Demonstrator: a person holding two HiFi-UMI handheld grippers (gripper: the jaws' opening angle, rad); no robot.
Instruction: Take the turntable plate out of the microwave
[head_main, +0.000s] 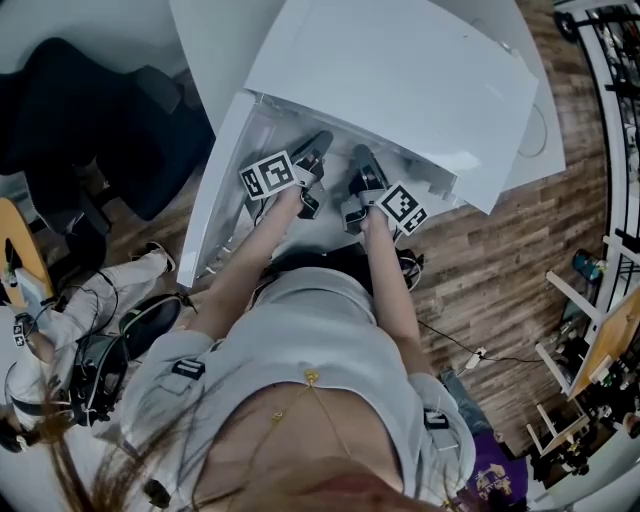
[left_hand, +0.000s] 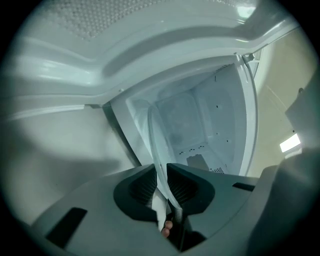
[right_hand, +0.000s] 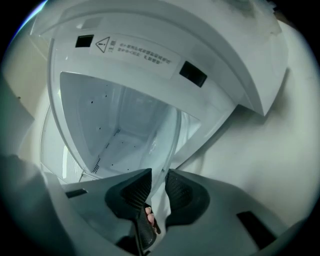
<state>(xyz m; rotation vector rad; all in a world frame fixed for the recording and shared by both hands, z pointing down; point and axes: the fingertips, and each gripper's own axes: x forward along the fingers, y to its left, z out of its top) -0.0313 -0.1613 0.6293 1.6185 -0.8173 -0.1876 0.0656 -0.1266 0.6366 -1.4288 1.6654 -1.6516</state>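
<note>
**A:** What do you have on the plate?

**B:** I have it from both sides. My left gripper (left_hand: 162, 172) pinches the rim of the plate (left_hand: 159, 145): its ribbed black pads (left_hand: 144, 187) sit close together with the glass edge pressed between them. My right gripper (right_hand: 159, 177) does the same on the opposite rim, pads closed on the glass.

**A:** How does the plate look?

**B:** It is clear glass, thin and round, with a smooth raised lip. I see it edge-on from each gripper view, as a pale curved band running away from the pads into the box. I see the back wall through it.

**A:** And where is it?

**B:** It is inside the microwave (head_main: 400, 80), at the front edge of the cavity, spanning from one gripper to the other. I cannot tell if it is clear of the cavity floor.

**A:** What of the microwave itself?

**B:** It is white, with glossy flat walls inside and rows of small holes low on the back and side. Its door (head_main: 215, 200) hangs open at the left edge. A strip with a warning triangle and print (right_hand: 135, 50) runs along the top edge of the opening. The box stands over a brown wood-plank floor (head_main: 500, 260).
</note>
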